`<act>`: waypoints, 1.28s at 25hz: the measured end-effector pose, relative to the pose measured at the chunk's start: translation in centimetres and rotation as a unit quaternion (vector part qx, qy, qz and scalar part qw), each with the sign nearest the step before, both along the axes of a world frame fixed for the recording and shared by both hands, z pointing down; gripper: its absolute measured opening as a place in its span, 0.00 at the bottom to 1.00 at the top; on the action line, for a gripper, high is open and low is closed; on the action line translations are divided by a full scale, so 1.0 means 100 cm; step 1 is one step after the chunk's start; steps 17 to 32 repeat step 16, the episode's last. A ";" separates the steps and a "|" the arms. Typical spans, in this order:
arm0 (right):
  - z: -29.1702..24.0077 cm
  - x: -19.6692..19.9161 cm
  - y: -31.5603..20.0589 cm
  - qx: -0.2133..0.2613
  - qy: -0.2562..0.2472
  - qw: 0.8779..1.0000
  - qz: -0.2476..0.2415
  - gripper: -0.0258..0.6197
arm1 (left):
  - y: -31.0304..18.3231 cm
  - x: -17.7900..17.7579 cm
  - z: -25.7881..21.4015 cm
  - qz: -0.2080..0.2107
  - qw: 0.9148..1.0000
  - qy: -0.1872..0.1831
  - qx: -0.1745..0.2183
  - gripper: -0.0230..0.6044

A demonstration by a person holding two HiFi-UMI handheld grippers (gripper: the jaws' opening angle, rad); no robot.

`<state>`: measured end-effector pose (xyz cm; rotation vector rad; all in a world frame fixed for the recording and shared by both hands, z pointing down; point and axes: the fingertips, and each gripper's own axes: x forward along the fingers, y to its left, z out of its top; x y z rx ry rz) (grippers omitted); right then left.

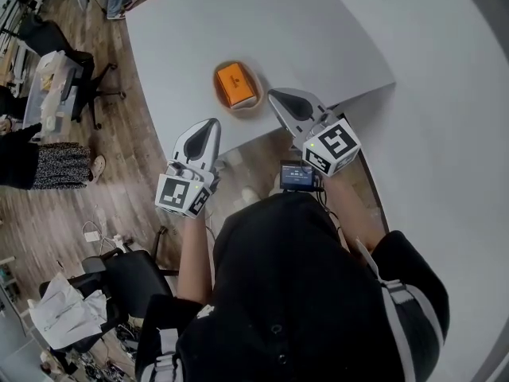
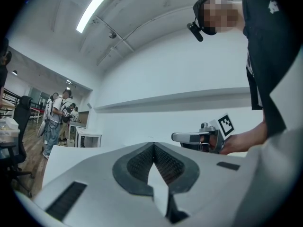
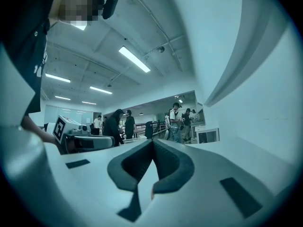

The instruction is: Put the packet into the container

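Left gripper [image 2: 153, 144] has its jaws pressed together at the tips, with nothing between the ribbed pads. The right gripper [image 3: 152, 141] is the same: jaws closed tip to tip and empty. Both point forward over the near edge of the white table [image 1: 318, 30], and neither touches anything.

Just beyond them sits a small tan bowl [image 1: 241, 111], close to the table's front edge. The orange packet [image 1: 237, 83] lies flat inside it and fills most of it. By the look of things, the job is done.

What is left to go wrong comes mostly from the grippers being so close. The right one's tip is just beside the bowl's right rim. A careless swing to the left while pulling back could clip the rim. The bowl looks light and stands near the edge, so a knock might push it along or off the table, or tip it and spill the packet.

The packet is nearly as wide as the bowl. It may be resting on the sloping wall and not down on the bottom. I cannot tell which from here. If it sits high, a small jolt could slide it out over the rim.

Further out are a wooden floor and office chairs [image 1: 87, 74], so anything that drops would land out of easy reach.
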<state>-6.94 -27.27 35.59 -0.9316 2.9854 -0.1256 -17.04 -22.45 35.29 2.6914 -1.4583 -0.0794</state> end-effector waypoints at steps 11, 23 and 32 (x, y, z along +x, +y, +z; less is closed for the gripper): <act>0.000 0.002 0.008 0.006 0.001 1.000 -0.013 0.07 | 0.005 0.011 -0.003 0.004 1.000 -0.004 0.005 0.05; -0.004 0.001 0.011 0.009 0.007 1.000 -0.014 0.08 | 0.008 0.008 -0.007 0.003 1.000 -0.006 0.006 0.05; -0.004 0.001 0.011 0.009 0.007 1.000 -0.014 0.08 | 0.008 0.008 -0.007 0.003 1.000 -0.006 0.006 0.05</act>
